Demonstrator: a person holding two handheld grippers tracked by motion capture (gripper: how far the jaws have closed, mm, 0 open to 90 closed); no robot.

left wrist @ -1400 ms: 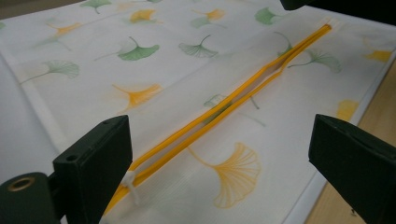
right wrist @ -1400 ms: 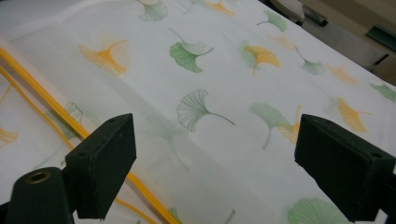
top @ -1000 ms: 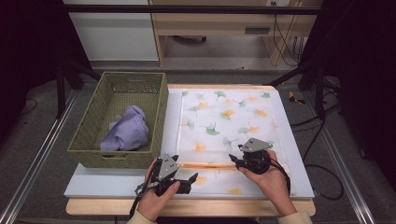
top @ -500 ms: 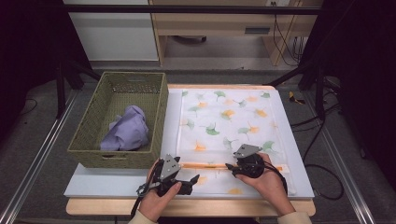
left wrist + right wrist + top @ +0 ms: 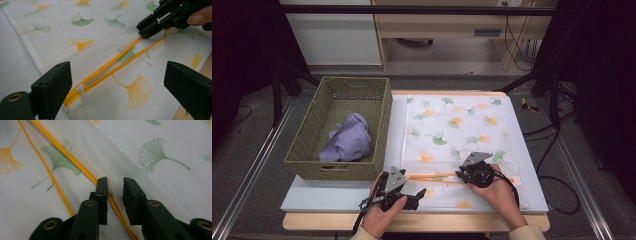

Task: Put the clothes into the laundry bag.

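Observation:
A white mesh bag printed with ginkgo leaves lies flat on the table. Its orange zipper runs along the near end and stands parted, with the white pull at the left end. My left gripper rests just before that end, its jaws wide open around the pull. My right gripper is down on the upper zipper edge, farther right. Its jaws stand a narrow gap apart, with the mesh beside the orange tape between them.
A green woven basket stands left of the bag with a crumpled lavender cloth inside. The white table top ends in a wooden front edge near both hands. Cables and dark stands lie beyond the table's right side.
My right gripper has come nearer and lower, from above the bag's leaf print onto the zipper's upper edge. The left gripper has barely moved.

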